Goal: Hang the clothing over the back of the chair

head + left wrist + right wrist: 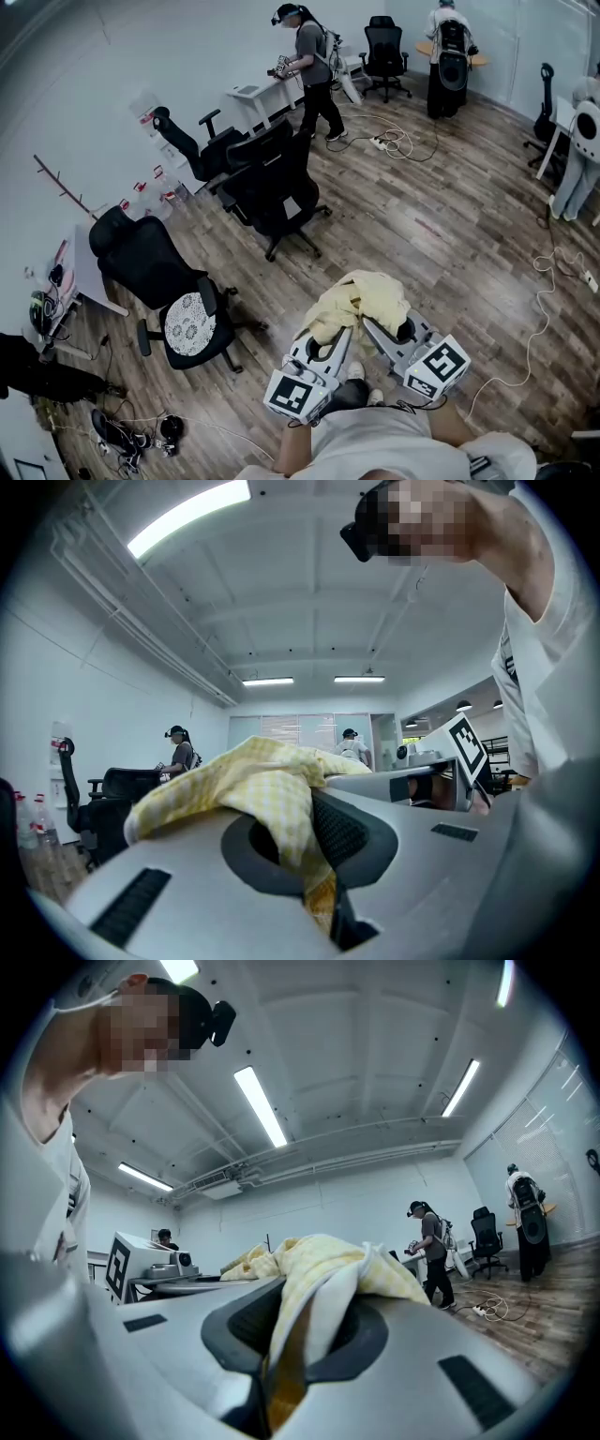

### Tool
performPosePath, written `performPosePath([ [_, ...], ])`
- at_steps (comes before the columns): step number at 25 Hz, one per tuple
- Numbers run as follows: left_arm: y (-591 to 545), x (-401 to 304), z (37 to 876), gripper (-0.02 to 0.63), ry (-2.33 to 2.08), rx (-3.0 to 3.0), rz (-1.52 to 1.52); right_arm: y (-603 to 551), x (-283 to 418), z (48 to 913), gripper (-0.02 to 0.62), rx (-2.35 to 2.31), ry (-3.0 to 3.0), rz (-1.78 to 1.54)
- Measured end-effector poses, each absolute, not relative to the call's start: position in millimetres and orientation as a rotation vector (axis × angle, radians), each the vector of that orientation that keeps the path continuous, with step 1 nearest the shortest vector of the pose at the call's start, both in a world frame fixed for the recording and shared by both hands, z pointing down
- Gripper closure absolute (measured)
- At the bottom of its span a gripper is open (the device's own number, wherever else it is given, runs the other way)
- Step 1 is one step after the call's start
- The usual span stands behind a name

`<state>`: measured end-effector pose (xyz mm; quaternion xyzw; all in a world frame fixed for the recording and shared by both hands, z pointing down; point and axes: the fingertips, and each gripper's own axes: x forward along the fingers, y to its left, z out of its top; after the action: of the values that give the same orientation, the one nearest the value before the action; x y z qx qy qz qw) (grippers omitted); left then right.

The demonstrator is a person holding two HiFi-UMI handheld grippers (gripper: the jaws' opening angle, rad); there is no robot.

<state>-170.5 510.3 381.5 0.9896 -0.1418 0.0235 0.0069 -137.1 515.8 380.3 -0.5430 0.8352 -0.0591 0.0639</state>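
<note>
A pale yellow checked garment (pixel 361 295) is bunched up in the air between both grippers, in front of the person. My left gripper (pixel 330 330) is shut on one part of the cloth (pixel 272 799), which drapes over its jaws. My right gripper (pixel 386 326) is shut on another part of the garment (pixel 319 1279). Both grippers point level. A black office chair (pixel 164 281) with a patterned seat cushion stands to the left on the wood floor, apart from the garment. Two more black chairs (pixel 272 183) stand farther back.
A white desk (pixel 267 94) stands at the back, with a person (pixel 309 66) beside it. Another person (pixel 450 52) stands at the far right by a chair (pixel 384 56). Cables (pixel 403 141) and a white cord (pixel 539 300) lie on the floor. Clutter (pixel 122 436) sits at the lower left.
</note>
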Motion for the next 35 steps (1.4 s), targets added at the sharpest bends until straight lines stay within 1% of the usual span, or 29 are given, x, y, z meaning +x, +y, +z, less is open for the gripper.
performPosePath([
  [12,439,-144,390,0.575,-0.409,3.079,0.059,447,-111,390,0.532,-1.685,2.505,-0.215],
  [27,339,-134,396,0.575,-0.352,3.068,0.06,349,-99,396,0.532,-1.734,2.479,-0.25],
  [35,303,-116,398,0.575,-0.333,3.059,0.086,313,-81,399,0.532,-1.751,2.467,-0.283],
])
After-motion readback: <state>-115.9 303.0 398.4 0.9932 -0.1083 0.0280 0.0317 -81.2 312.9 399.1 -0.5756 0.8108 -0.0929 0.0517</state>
